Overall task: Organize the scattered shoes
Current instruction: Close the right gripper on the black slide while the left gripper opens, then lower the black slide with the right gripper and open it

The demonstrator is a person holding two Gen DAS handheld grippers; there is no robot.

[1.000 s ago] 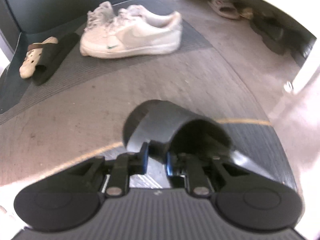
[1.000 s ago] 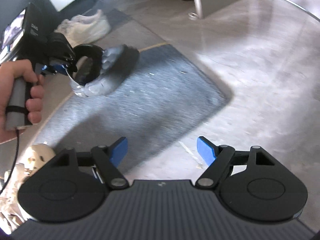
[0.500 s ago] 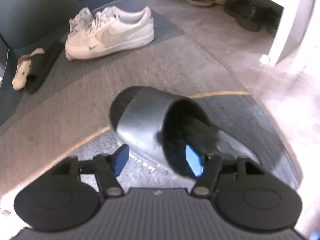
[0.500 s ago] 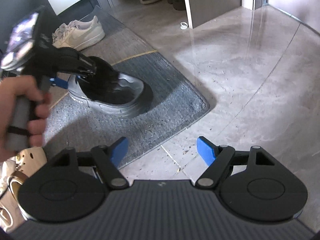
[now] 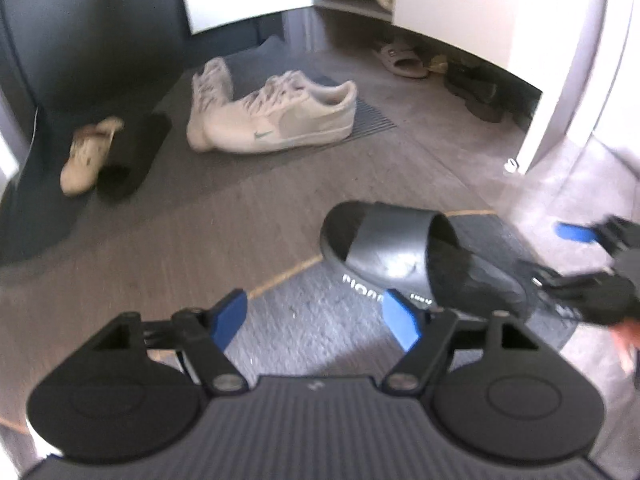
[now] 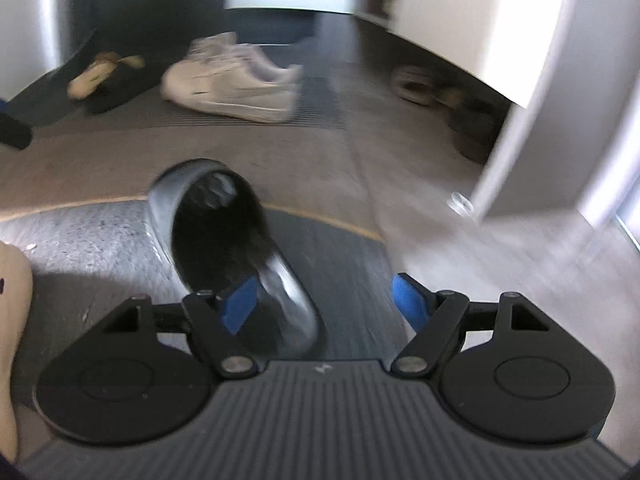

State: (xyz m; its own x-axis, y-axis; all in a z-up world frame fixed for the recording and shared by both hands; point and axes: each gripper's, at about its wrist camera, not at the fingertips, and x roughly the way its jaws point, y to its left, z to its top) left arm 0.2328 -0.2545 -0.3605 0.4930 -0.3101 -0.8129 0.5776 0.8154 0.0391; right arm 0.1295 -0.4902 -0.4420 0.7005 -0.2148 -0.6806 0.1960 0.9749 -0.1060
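A second ago the left gripper (image 5: pixel 316 320) was clamped on the strap of the black slide (image 5: pixel 404 252) and carrying it; now its blue fingers (image 5: pixel 230 316) stand wide apart with nothing between them, and the slide lies flat on the grey doormat (image 5: pixel 304 320), just ahead and to the right of the fingertips. The right gripper (image 6: pixel 324 304), which hung back over bare floor earlier, is now low over the slide's heel, fingers spread, the left pad seemingly beside the heel edge, though blur makes contact hard to judge.

Beyond the mat's yellow border runs grey-brown floor. Farther back, on a dark ribbed mat (image 5: pixel 372 120), sits a pair of white sneakers (image 5: pixel 276 120), touching each other. Left of them a beige sandal (image 5: pixel 88 156) lies against a second black slide (image 5: pixel 132 160). At the rear right a white cabinet (image 5: pixel 460 0) stands raised, with more footwear (image 5: pixel 400 60) tucked in the shadow beneath it.
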